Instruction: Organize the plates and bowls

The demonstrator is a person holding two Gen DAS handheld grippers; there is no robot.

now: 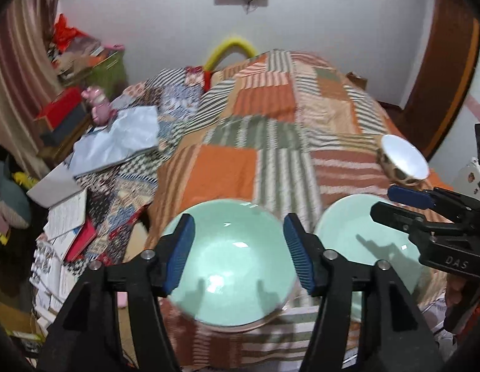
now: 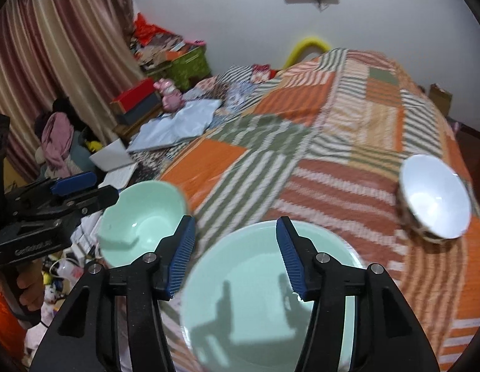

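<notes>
Fingers of the left gripper (image 1: pixel 238 252) are standing apart over a mint-green bowl (image 1: pixel 233 266), gripping nothing; the right gripper (image 2: pixel 235 255) is hovering likewise, its fingers spread above a second mint-green dish (image 2: pixel 255 303), clamped on nothing; both green pieces are sitting side by side at the near edge of the patchwork quilt (image 1: pixel 271 102); farther right a white bowl with a patterned outside (image 2: pixel 435 198) is lying tilted on the quilt; beyond, a yellow tube (image 1: pixel 230 49) is arching by the wall.
</notes>
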